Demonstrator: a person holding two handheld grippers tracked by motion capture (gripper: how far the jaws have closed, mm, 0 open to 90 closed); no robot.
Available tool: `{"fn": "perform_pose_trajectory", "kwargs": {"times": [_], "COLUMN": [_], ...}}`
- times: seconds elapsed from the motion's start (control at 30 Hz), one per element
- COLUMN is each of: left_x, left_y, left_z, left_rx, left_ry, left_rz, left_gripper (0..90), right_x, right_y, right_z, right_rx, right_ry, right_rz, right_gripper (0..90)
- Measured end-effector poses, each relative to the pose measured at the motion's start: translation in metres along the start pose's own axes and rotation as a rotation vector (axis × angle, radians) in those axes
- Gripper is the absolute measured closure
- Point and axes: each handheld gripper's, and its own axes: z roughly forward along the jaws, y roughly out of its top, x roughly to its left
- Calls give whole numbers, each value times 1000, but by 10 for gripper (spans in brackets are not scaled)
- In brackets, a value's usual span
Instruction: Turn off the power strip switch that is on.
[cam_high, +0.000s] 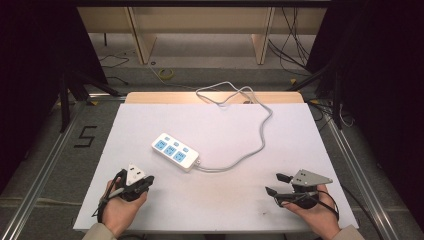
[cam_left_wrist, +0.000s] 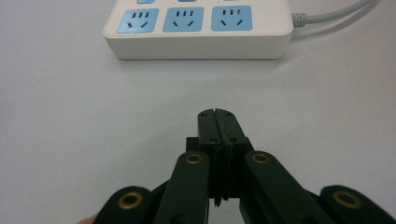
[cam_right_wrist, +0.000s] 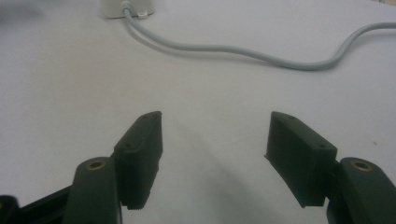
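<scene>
A white power strip (cam_high: 175, 151) with blue sockets lies near the middle of the white table (cam_high: 215, 130), and its grey cable (cam_high: 252, 145) loops toward the far edge. My left gripper (cam_high: 149, 179) rests at the front left, a short way in front of the strip, its jaws pressed together on nothing. The left gripper view has those closed jaws (cam_left_wrist: 217, 122) pointing at the power strip (cam_left_wrist: 198, 29). At the front right my right gripper (cam_high: 277, 183) stands open over bare table. In the right gripper view its jaws (cam_right_wrist: 215, 140) are wide apart, with the cable (cam_right_wrist: 243, 52) beyond them.
The table stands on a grey floor with a metal rail (cam_high: 45, 160) at each side. Wooden furniture legs (cam_high: 142, 42) and loose cables (cam_high: 295, 45) are behind the table. A black "5" mark (cam_high: 86, 136) is on the floor to the left.
</scene>
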Motion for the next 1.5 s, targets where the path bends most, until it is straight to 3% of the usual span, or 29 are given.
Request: {"fn": "perform_pose_trajectory", "kwargs": {"times": [0.4, 1.5], "left_x": [3, 13], "left_y": [13, 41], "left_z": [9, 21], "left_rx": [24, 58], "left_ry": [-20, -4], "left_rz": [-21, -36], "left_gripper": [895, 895], "right_x": [0, 0], "right_y": [-1, -1], "right_z": [0, -1], "right_rx": [3, -2], "right_ry": [-5, -7], "right_rz": [5, 8], "right_gripper": [367, 367]}}
